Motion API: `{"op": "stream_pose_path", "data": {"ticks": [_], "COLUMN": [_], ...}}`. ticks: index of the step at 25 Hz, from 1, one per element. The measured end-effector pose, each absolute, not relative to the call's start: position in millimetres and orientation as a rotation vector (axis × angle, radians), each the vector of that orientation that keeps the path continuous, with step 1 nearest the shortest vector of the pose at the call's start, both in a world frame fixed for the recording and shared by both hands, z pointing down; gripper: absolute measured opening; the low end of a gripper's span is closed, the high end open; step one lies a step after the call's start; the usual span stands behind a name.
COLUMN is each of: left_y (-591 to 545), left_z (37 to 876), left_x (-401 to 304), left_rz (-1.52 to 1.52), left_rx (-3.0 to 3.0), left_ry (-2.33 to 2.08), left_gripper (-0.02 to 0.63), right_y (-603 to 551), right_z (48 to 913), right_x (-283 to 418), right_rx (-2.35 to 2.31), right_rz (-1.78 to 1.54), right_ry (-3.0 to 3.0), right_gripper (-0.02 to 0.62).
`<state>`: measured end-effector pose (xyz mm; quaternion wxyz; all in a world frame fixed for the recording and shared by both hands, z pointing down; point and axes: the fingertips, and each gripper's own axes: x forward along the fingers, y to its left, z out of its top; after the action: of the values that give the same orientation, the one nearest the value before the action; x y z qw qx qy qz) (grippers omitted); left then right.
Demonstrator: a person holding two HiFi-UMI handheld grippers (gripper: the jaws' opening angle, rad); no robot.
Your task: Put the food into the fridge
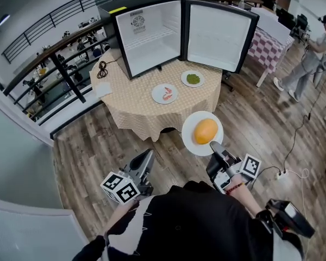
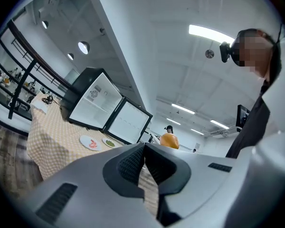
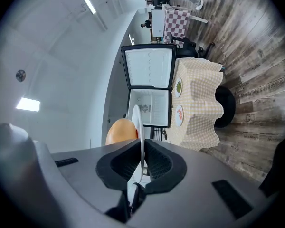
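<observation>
- My right gripper (image 3: 141, 160) is clamped on the near rim of a white plate (image 1: 191, 140). An orange fruit (image 1: 206, 130) sits on the plate.
- The plate is in the air over the floor, just near-right of the surface (image 1: 131, 112).
- The fridge (image 1: 152, 34) stands at the far side of the surface, with its door (image 1: 217, 34) swung open to the right.
- Also on the surface are a plate of red food (image 1: 157, 98) and, to its far right, a plate of green food (image 1: 185, 81).
- My left gripper (image 2: 143, 161) is closed with nothing in it, at near left.
</observation>
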<state>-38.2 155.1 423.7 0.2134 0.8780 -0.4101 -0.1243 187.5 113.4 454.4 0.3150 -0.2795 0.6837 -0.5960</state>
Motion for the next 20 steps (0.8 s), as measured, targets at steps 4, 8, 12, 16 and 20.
{"op": "stream_pose_path", "data": {"ticks": [4,8,12,16,20], "left_y": [150.0,128.2,92.4,46.6,-5.3], "left_z": [428.1,430.6,423.3,416.6,406.0], "left_x": [-33.7,-40.3,-48.7,-49.8,-41.2], "left_rz": [-0.366,-0.368,-0.379,-0.374,-0.365], "left_rx": [2.424,2.414,2.422,2.429,2.433], "left_ry": [-1.126,-1.147,-1.208,-1.254,-1.285], "left_gripper": [0.014,0.014,0.014,0.014,0.014], "right_y": [103.1,70.5,21.3,-34.7,-89.5], "right_z": [460.5,462.0,459.0,452.3,445.4], "right_x": [191.3,181.7,169.4,161.5,157.8], "right_rx": [-0.75,-0.727,-0.679,-0.644,-0.602], "right_rz": [-1.598,-1.611,-1.632,-1.636,-1.657], "right_ry": [1.785,1.788,1.801,1.83,1.865], "right_gripper": [0.029,0.029,0.029,0.029,0.028]}}
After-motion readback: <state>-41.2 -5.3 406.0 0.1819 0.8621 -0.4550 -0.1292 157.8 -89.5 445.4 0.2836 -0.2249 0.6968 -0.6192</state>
